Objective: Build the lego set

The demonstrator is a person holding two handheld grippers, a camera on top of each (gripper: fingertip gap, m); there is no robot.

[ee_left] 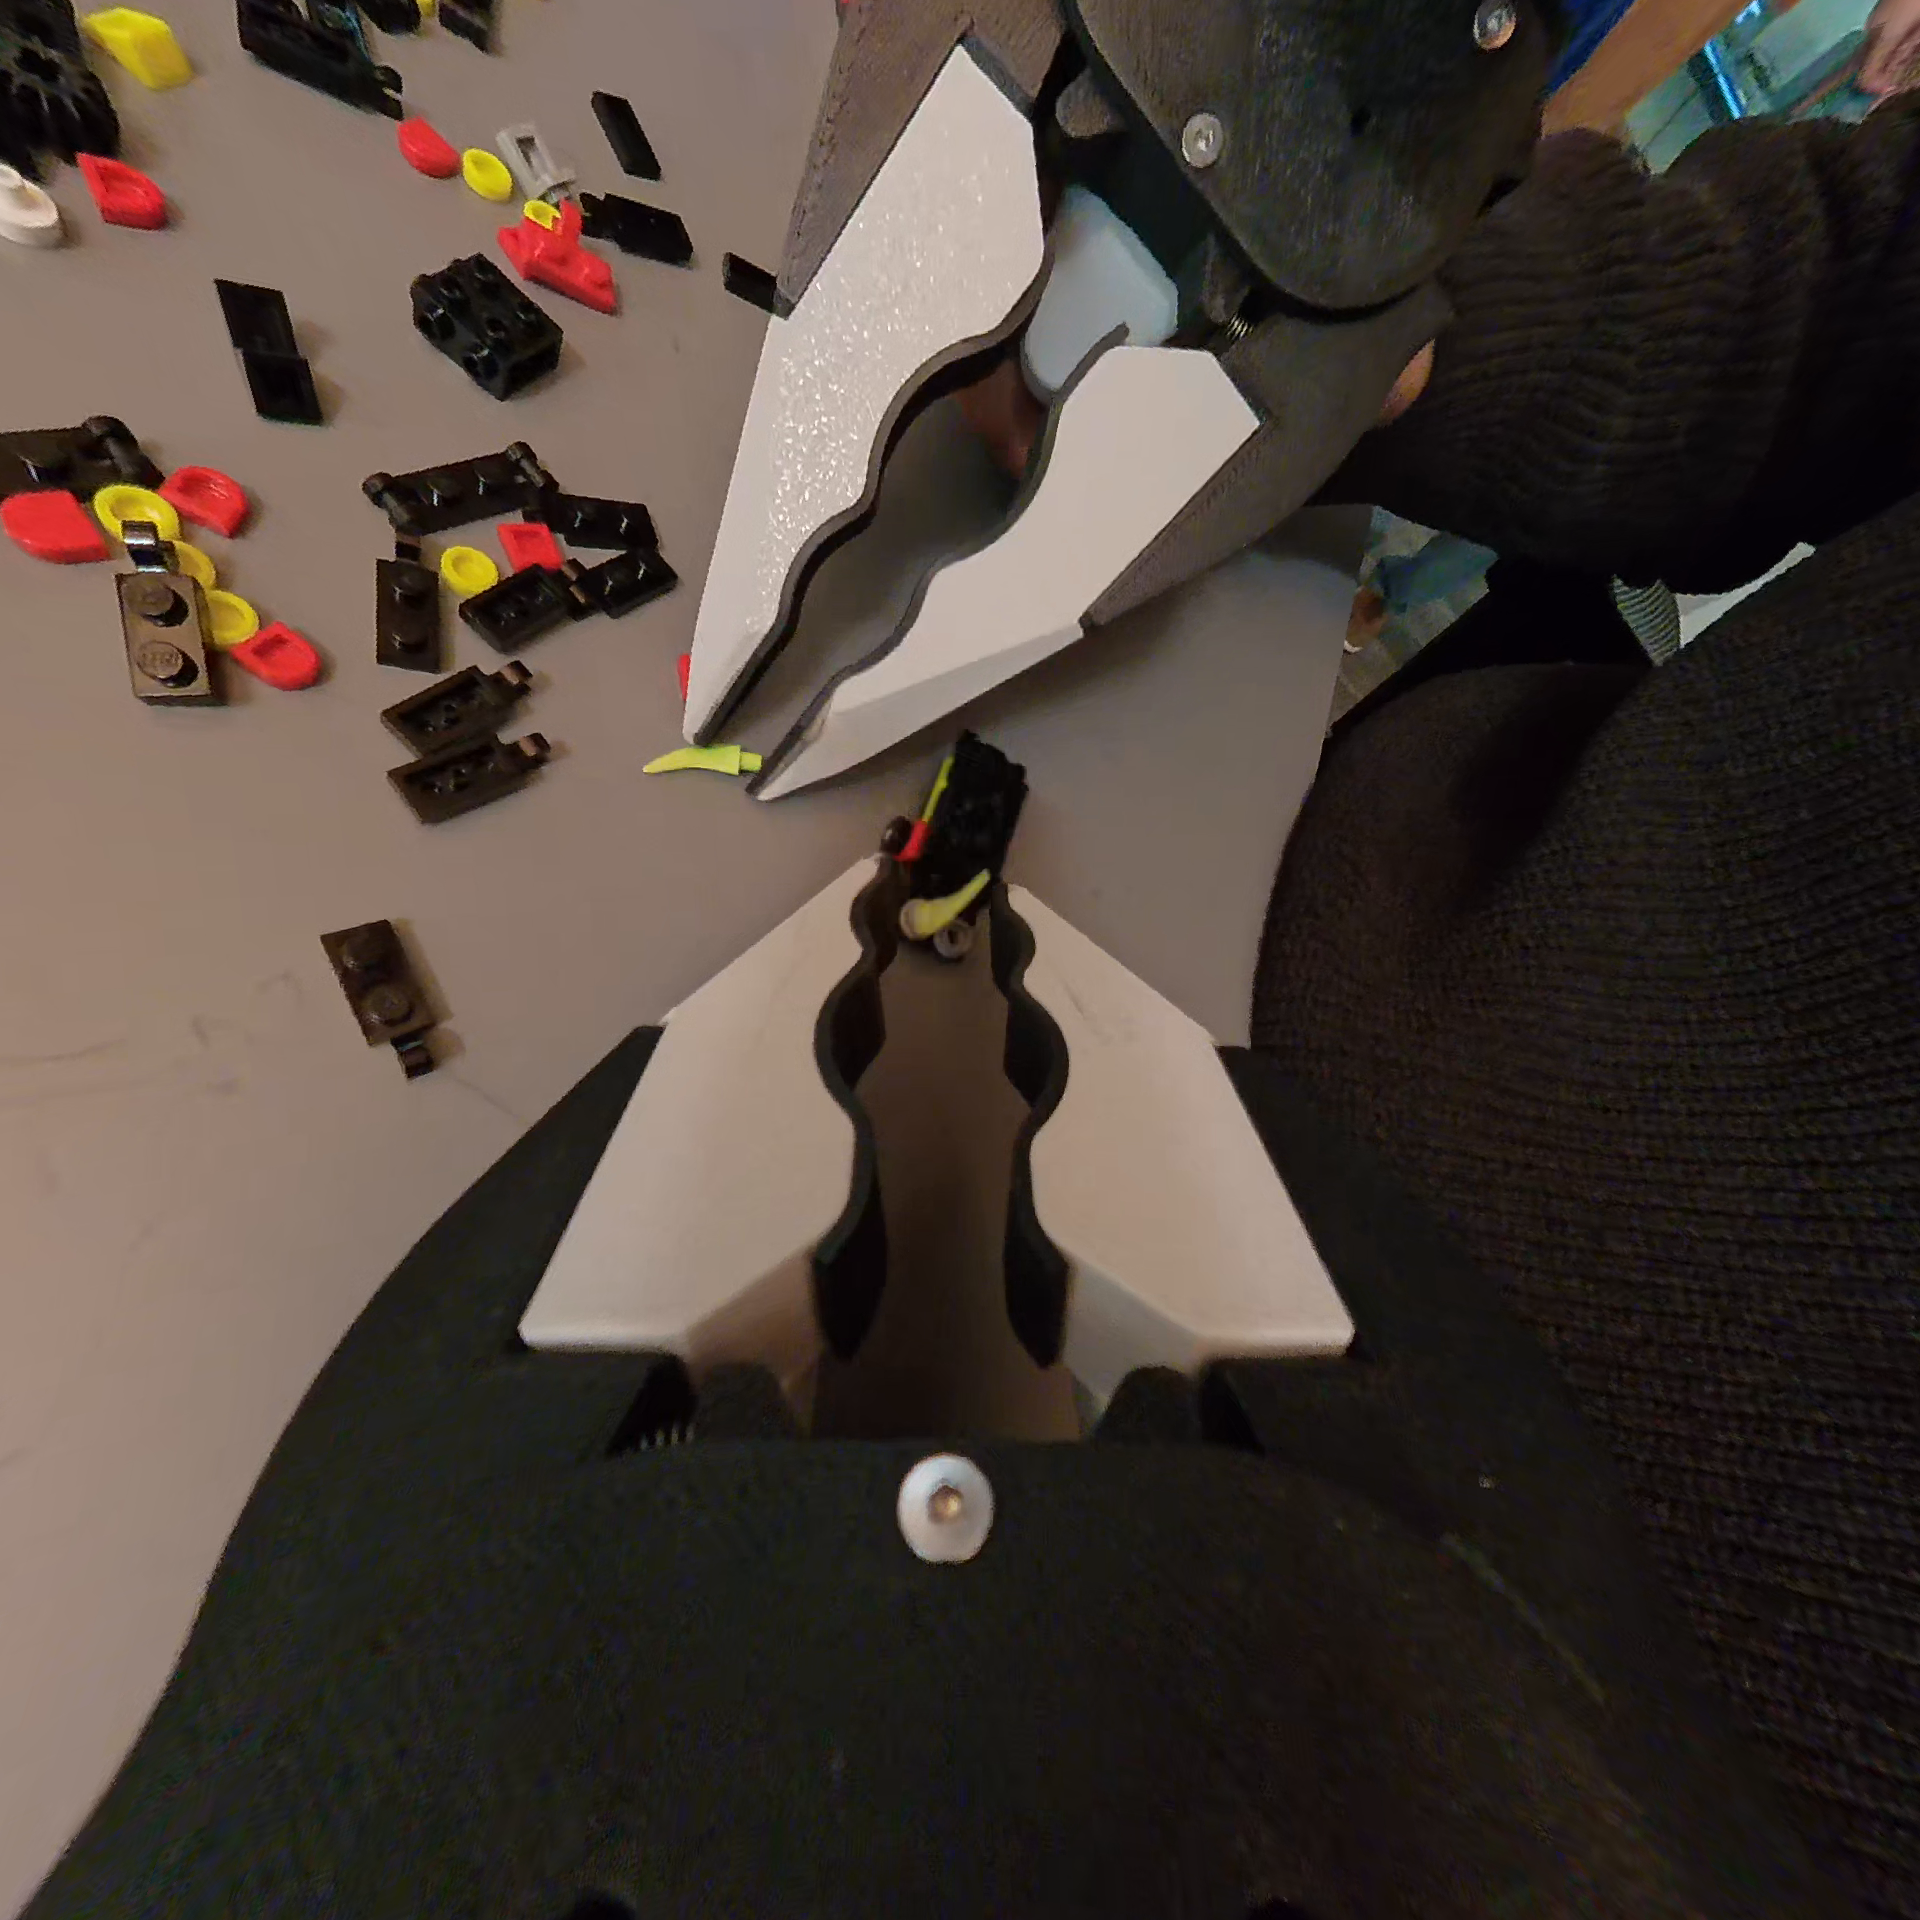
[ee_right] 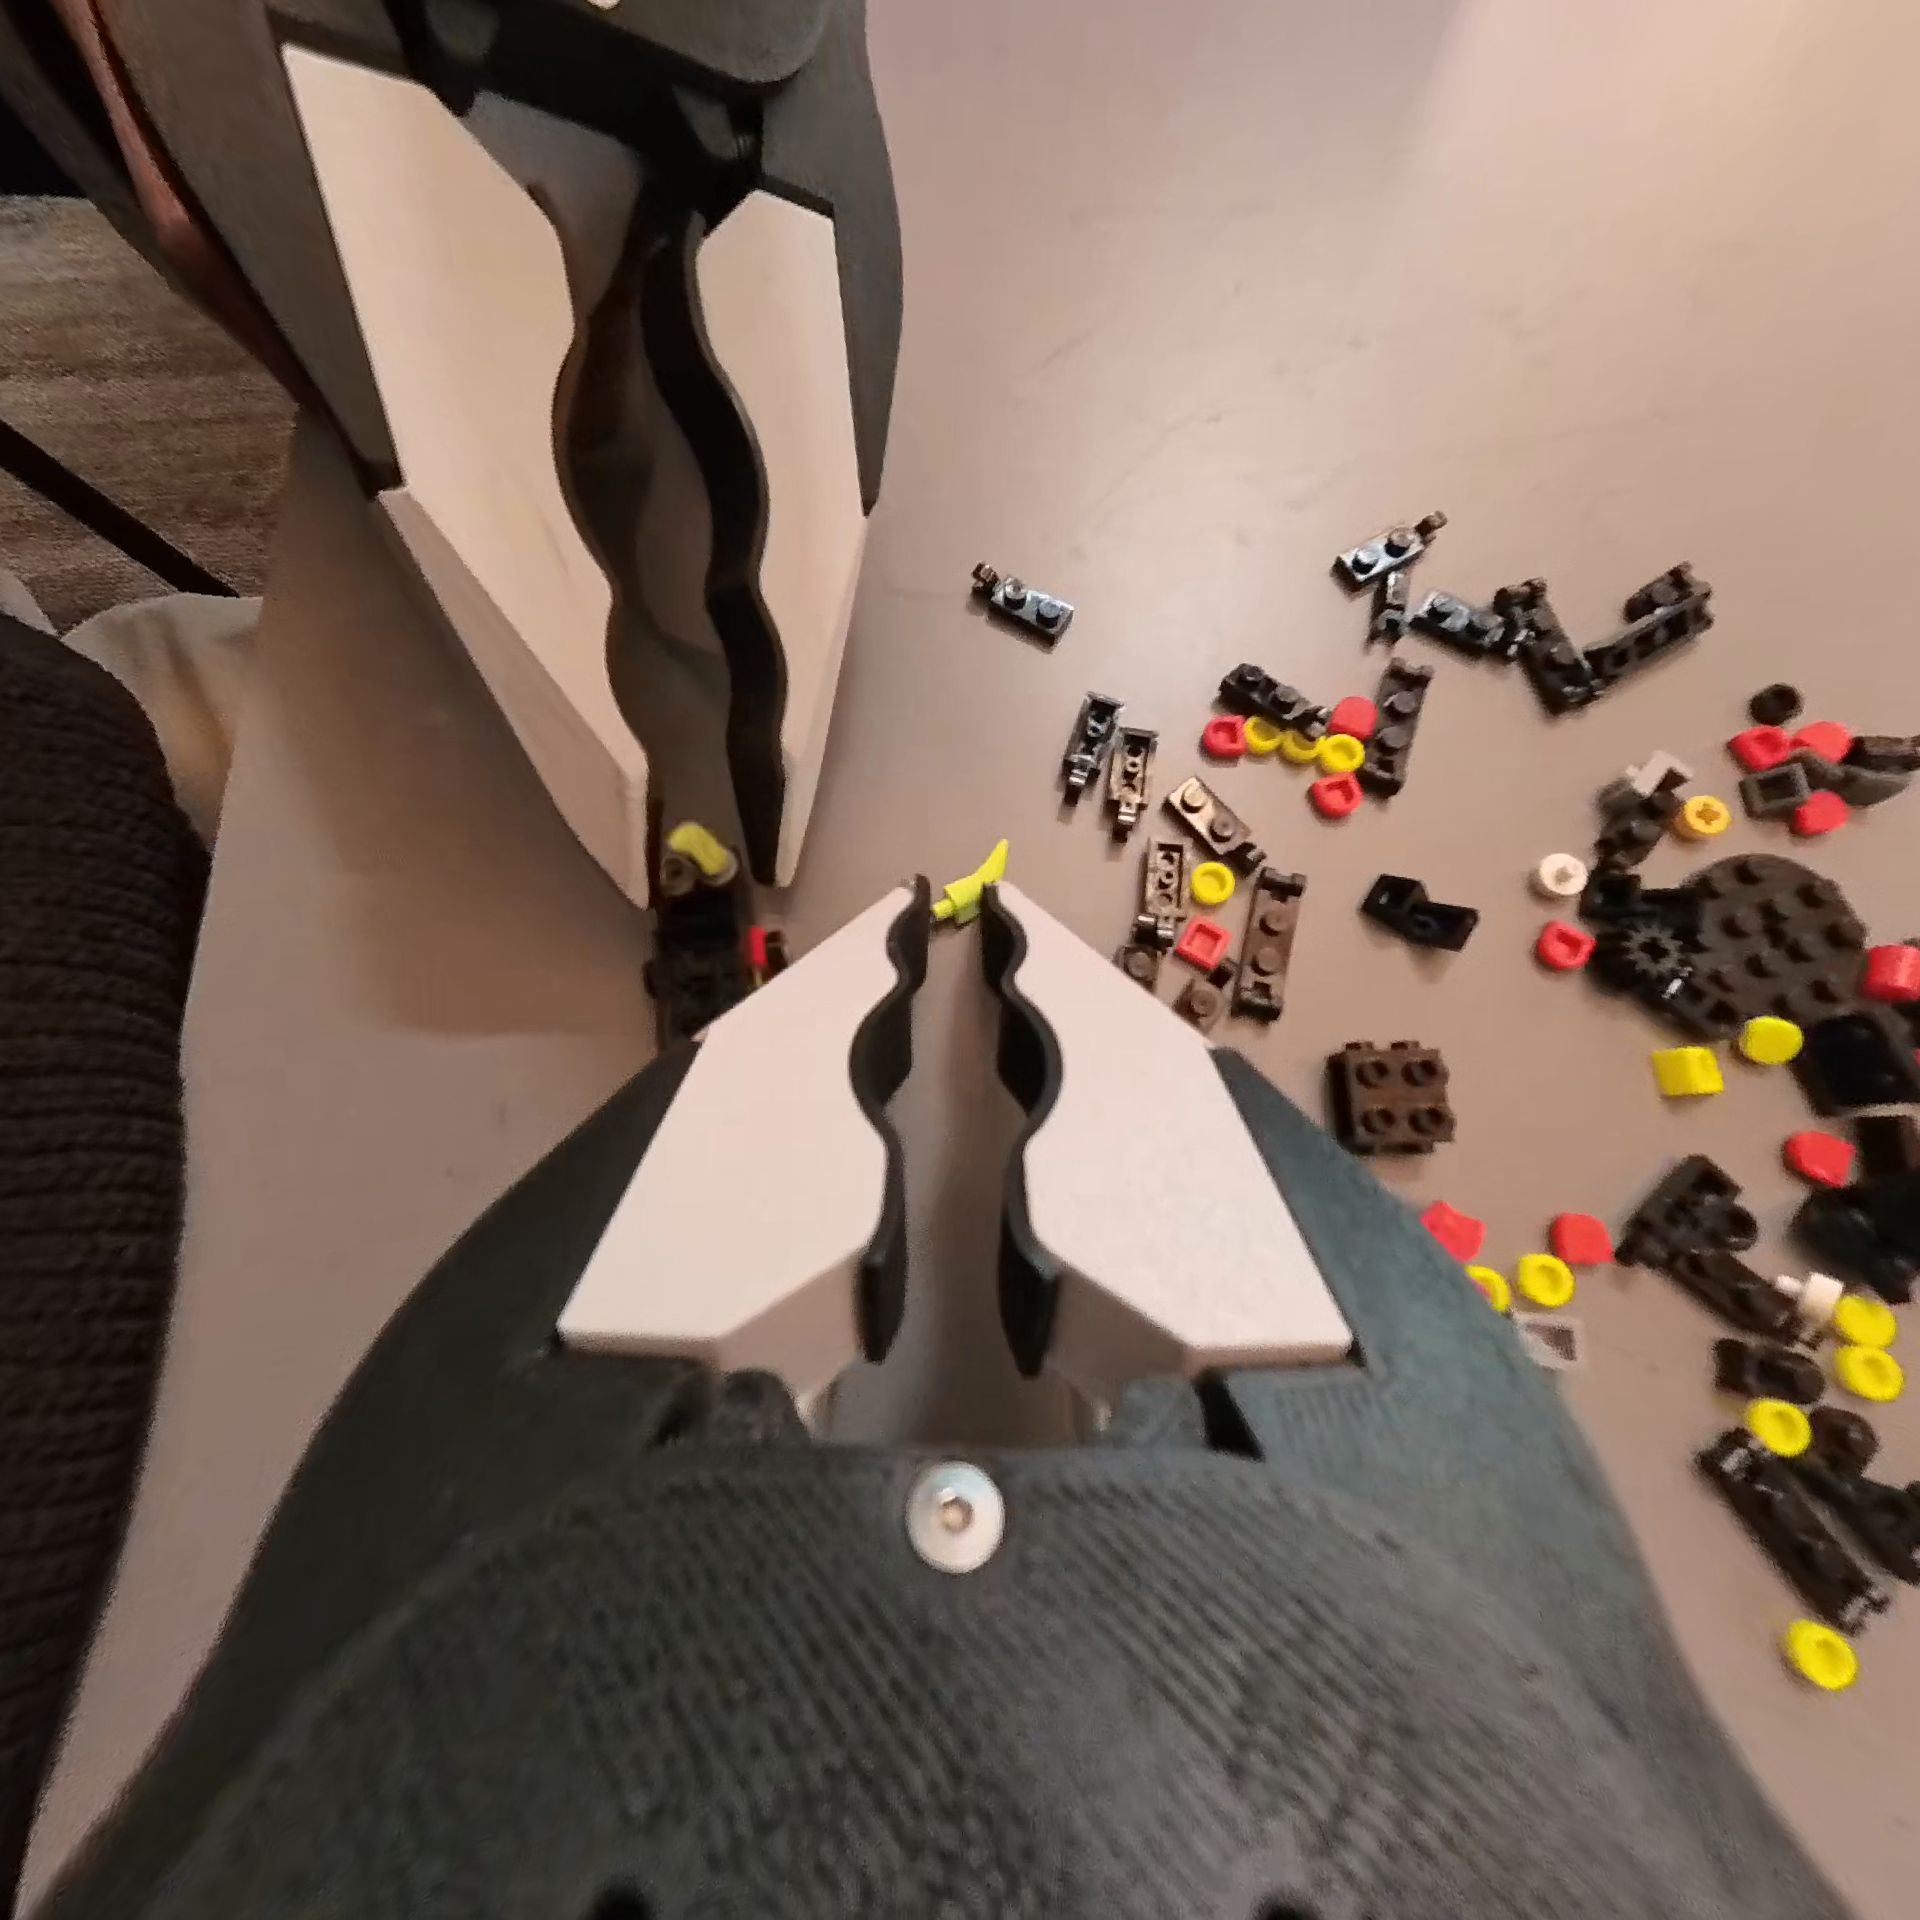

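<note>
The small black assembly (ee_left: 966, 821) is partly hidden between the tips of the left claw (ee_left: 935, 904); its lower end cannot be made out. In the right wrist view, the same assembly (ee_right: 707, 935) is partly covered by the right claw (ee_right: 951, 899) and is too dark to resolve. The lime spike piece (ee_right: 971, 883) has its base concealed between the fingertips (ee_right: 904, 914). The black round plate (ee_right: 1756, 935) is partly overlapped by other pieces. The far-left black gear (ee_left: 42, 83) is cut off by the picture edge.
</note>
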